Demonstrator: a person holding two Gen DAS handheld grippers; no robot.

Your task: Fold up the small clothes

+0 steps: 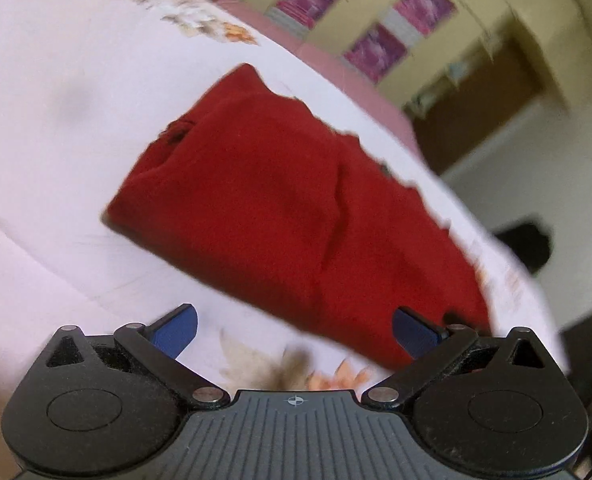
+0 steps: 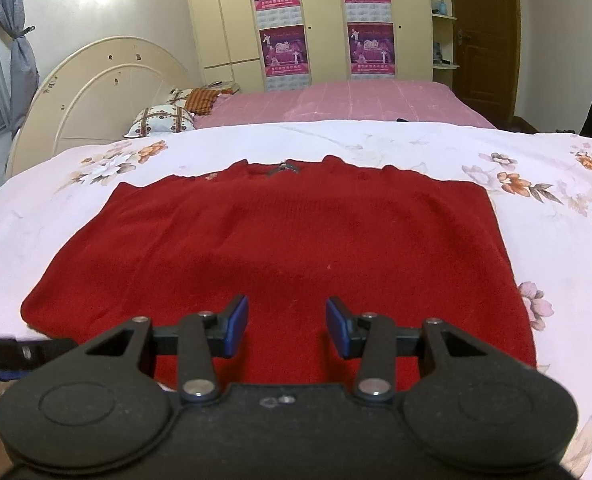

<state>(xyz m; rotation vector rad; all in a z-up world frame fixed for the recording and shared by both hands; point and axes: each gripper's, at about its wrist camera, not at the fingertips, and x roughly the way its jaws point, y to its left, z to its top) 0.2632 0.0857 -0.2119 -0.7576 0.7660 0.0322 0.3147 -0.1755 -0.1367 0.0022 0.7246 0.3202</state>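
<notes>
A red sweater lies flat on my floral bedsheet, its hem toward the near edge. My right gripper hovers over the hem, jaws apart, holding nothing. My left gripper gapes wide and empty beside it.

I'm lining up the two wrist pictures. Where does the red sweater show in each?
Left wrist: the red sweater lies tilted across the middle, running toward the lower right, blurred.
Right wrist: it fills the centre, spread flat, neckline at the far edge.
Shared landmark: the flowered white sheet under it, and the purple posters on the wardrobe behind.
</notes>
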